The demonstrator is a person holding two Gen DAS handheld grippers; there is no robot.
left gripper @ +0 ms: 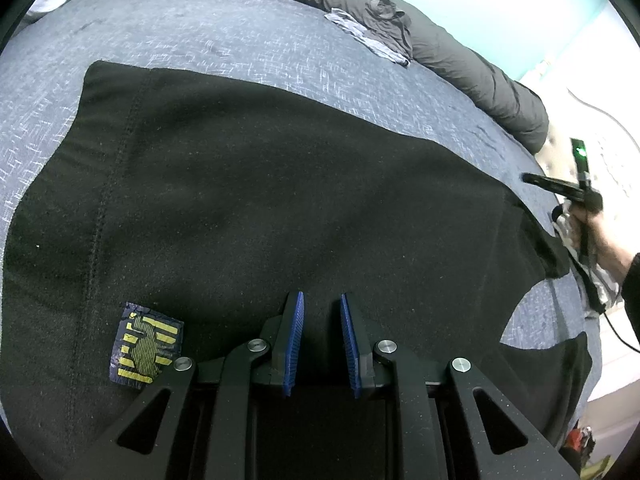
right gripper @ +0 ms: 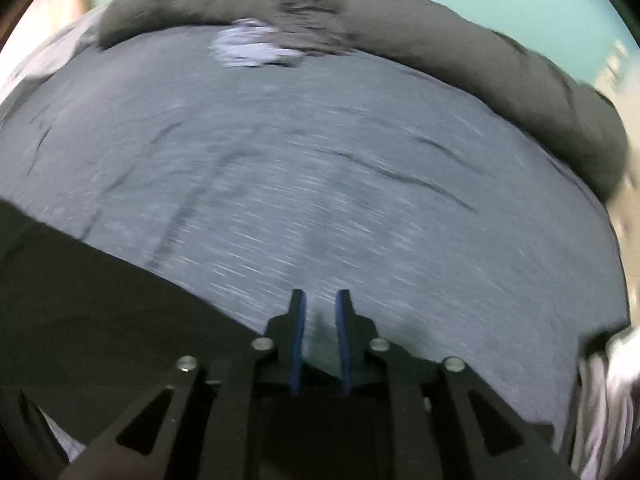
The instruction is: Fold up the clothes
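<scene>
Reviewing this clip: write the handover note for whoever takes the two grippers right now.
Left gripper: jaws slightly apart over the black garment; whether it pinches cloth is unclear.
Right gripper: open, nothing between its jaws, above the bare grey bedsheet, off the garment's edge.
The black garment lies spread flat, yellow patch facing up; no fold visible yet.
A crumpled dark garment and a pale cloth wait by the duvet.
Left: fold everything.

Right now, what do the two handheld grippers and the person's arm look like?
Both the left gripper and the right gripper have matte black linkage bodies, silver round pivot pins and ribbed blue pads. In the left wrist view the right one carries a green light and a trailing black cable. The sleeve is dark.
</scene>
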